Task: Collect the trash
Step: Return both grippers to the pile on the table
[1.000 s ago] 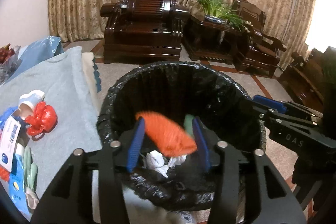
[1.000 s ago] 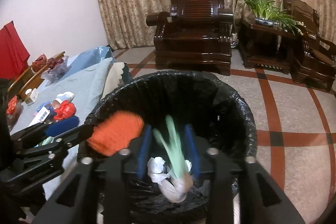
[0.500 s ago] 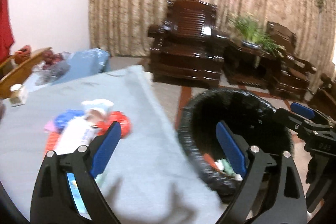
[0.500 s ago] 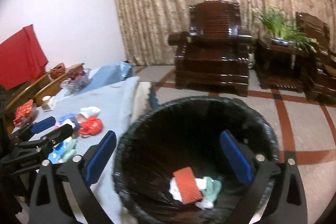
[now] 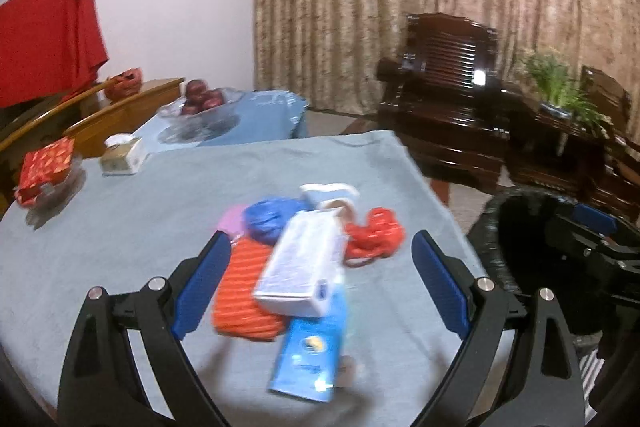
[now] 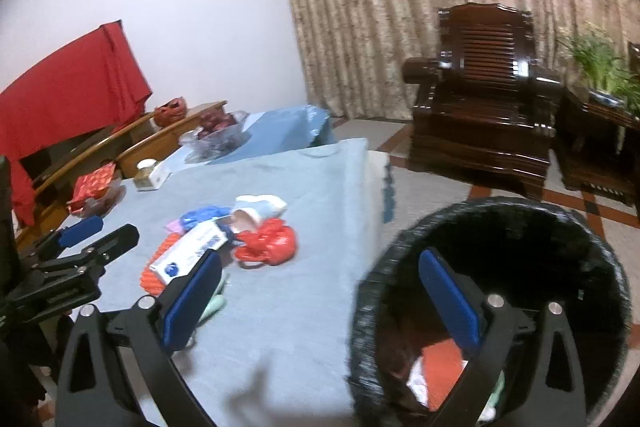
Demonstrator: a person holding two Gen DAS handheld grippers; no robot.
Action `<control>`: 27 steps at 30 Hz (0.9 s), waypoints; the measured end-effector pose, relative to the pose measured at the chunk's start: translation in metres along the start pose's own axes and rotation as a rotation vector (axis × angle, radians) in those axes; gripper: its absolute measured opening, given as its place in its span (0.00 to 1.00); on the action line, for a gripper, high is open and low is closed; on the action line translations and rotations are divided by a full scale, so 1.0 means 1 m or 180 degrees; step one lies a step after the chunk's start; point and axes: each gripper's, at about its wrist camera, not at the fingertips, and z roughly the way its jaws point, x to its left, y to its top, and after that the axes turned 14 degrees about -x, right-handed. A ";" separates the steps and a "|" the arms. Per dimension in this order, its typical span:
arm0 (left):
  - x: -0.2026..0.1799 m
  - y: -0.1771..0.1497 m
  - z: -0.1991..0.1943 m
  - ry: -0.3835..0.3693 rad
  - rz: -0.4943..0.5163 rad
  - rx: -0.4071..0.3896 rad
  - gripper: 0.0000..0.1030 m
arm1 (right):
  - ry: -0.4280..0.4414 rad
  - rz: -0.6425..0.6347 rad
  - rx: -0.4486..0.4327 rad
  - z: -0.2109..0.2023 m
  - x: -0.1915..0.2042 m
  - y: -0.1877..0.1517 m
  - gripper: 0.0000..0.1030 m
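Note:
A pile of trash lies on the blue-grey table cloth: a white box, an orange ribbed piece, a blue packet, a blue bag, a red bag and a tipped cup. My left gripper hovers open over this pile with nothing between its fingers. My right gripper is open and empty over the table edge, one finger above the black-lined bin. An orange piece and white scraps lie inside the bin. The red bag and white box show left of it.
A glass bowl of red fruit, a tissue box and a red box stand at the table's far side. Dark wooden armchairs and a plant are behind the bin. A red cloth hangs at the left.
Both grippers opened and let an orange piece and a green item fall into the bin. Both then swung left from the bin toward the pile on the table.

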 end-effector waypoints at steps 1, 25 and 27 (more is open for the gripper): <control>0.006 -0.001 0.002 0.0035 -0.0019 0.0016 0.87 | 0.0026 -0.0010 0.0009 0.004 0.005 -0.001 0.94; 0.041 -0.056 0.070 0.0024 -0.0200 0.0544 0.87 | 0.0074 -0.0125 0.0332 0.049 0.030 -0.030 0.94; 0.039 -0.056 0.074 -0.0003 -0.0200 0.0561 0.86 | 0.0071 -0.0122 0.0341 0.050 0.030 -0.030 0.94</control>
